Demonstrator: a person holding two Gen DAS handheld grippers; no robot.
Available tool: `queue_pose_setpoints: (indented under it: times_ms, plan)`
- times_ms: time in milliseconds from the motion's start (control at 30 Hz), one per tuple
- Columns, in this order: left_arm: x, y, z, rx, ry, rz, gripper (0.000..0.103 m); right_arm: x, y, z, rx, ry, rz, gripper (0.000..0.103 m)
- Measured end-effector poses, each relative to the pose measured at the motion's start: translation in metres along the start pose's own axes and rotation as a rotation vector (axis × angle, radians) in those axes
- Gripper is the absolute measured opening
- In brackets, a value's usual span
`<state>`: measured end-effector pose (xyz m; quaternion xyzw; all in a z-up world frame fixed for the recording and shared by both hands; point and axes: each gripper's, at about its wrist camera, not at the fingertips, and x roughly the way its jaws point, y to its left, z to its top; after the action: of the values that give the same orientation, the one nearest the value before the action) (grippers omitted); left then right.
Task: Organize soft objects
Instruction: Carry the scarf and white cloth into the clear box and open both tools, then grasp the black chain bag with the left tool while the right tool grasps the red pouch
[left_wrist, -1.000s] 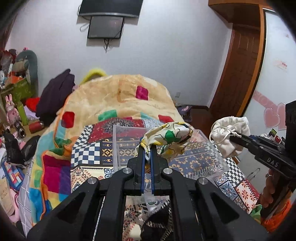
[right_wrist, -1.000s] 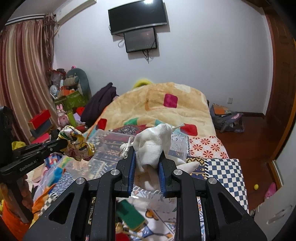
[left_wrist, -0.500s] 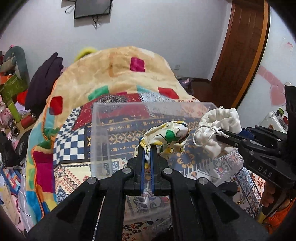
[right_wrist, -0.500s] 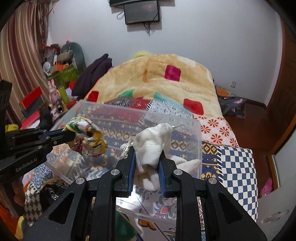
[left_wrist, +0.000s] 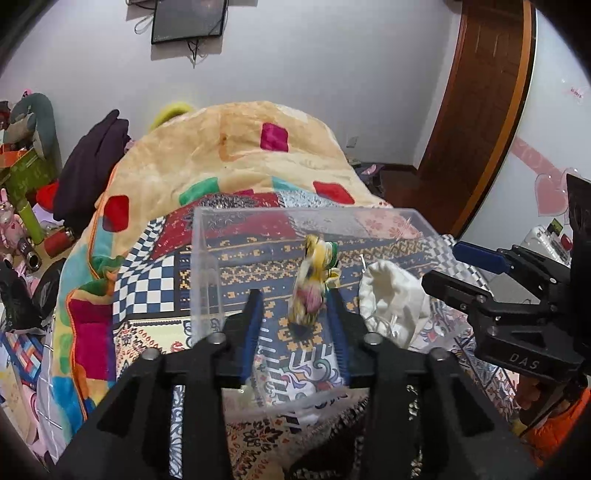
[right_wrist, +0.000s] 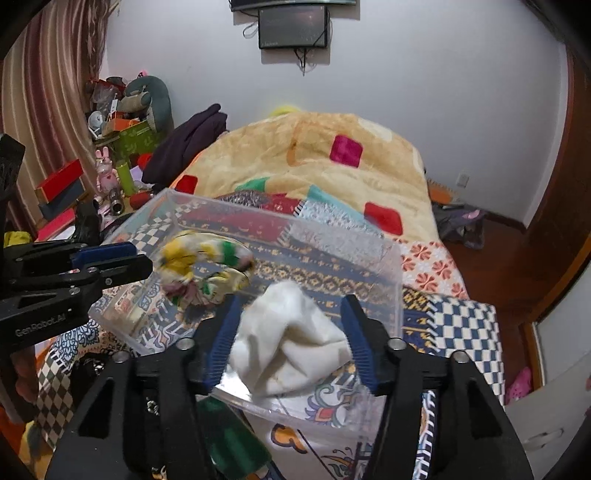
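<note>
Box (left_wrist: 201, 258): clear plastic, resting on the patterned bed (left_wrist: 140, 280).
Left gripper (left_wrist: 295, 314): jaws spread wide, gripping nothing.
Floral cloth (left_wrist: 312, 280): blurred, loose over the box.
Right gripper (right_wrist: 290, 332): jaws wide apart, empty.
White pouch (right_wrist: 291, 343): between those jaws, within the box.

Floral pouch (left_wrist: 314, 280): white ground, yellow, green and pink print. Drawstring pouch (right_wrist: 291, 339): plain cream-white. Storage bin (left_wrist: 203, 258): clear, colourless. Bedspread (left_wrist: 144, 284): patchwork of navy-white checks, red, navy with orange geometric motifs. Blanket (left_wrist: 229, 155): tan with magenta, red, green squares. Left tool (left_wrist: 295, 314), right tool (right_wrist: 291, 332): black, blue pads. Door (left_wrist: 476, 122): brown wood.
</note>
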<state>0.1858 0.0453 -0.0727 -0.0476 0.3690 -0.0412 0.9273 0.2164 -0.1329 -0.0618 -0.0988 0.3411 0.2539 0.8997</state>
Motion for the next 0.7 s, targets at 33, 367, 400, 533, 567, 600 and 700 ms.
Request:
queue_pose_setpoints:
  times_ms: [33,367,400,533,567,600,700]
  plan:
    - [-0.006,0.0,-0.001,-0.002,-0.014,-0.001,0.045,-0.004,0.0,0.0,0.003,-0.01,0.001,0.061]
    - [-0.061,-0.009,-0.024,0.026,-0.112,-0.001,0.074,-0.06,0.004,-0.01,0.017,-0.115,0.031,0.084]
    - [-0.063,-0.01,-0.027,0.026,-0.111,-0.005,0.075,-0.063,0.005,-0.014,0.015,-0.116,0.036,0.084]
    - [-0.072,-0.016,-0.045,0.047,-0.1,-0.008,0.08,-0.071,0.016,-0.031,-0.003,-0.098,0.062,0.085]
    - [-0.074,-0.018,-0.051,0.054,-0.096,-0.005,0.081,-0.072,0.018,-0.035,-0.006,-0.093,0.065,0.085]
    - [-0.076,-0.021,-0.056,0.062,-0.093,-0.004,0.081,-0.071,0.022,-0.04,-0.01,-0.083,0.072,0.085]
    - [-0.076,-0.026,-0.071,0.077,-0.075,-0.004,0.084,-0.066,0.031,-0.055,-0.013,-0.044,0.107,0.085]
